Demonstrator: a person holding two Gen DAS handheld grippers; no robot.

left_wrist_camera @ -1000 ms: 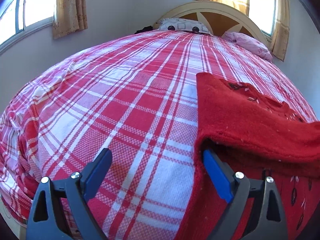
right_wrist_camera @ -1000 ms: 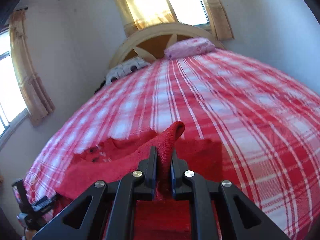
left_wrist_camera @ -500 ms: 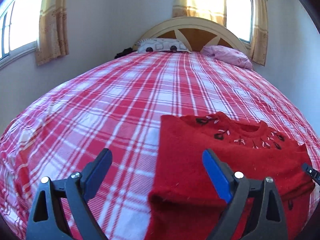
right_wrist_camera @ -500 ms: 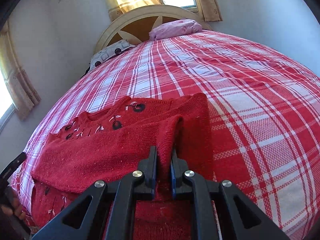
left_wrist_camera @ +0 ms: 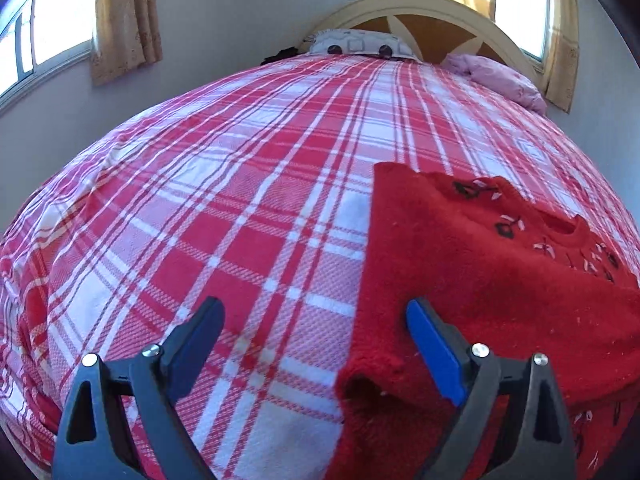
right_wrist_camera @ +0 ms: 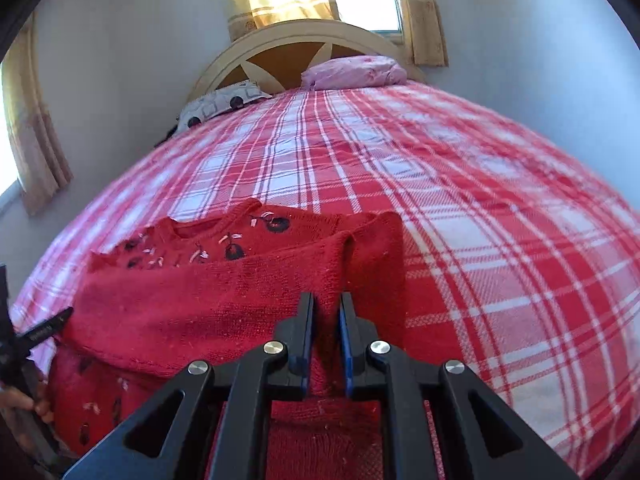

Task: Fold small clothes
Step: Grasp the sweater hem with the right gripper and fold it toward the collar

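A small red knit sweater (left_wrist_camera: 472, 264) with dark embroidered motifs lies on the red-and-white plaid bed, its sleeve folded across the body. My left gripper (left_wrist_camera: 316, 320) is open and empty; its right finger (left_wrist_camera: 432, 344) sits over the sweater's left folded edge, its left finger over bare bedspread. In the right wrist view the sweater (right_wrist_camera: 208, 300) lies in front, and my right gripper (right_wrist_camera: 327, 312) is shut on a raised fold of the red sweater near its right side. The left gripper's tip (right_wrist_camera: 44, 328) shows at the far left.
The plaid bedspread (left_wrist_camera: 240, 208) covers the whole bed. A patterned pillow (left_wrist_camera: 360, 44) and a pink pillow (left_wrist_camera: 500, 80) lie by the cream headboard (right_wrist_camera: 304, 40). Curtained windows and walls surround the bed.
The left gripper drew back and up, then came closer and lower over the sweater's left edge. The right gripper, still pinching the fabric, lowered the fold onto the sweater body.
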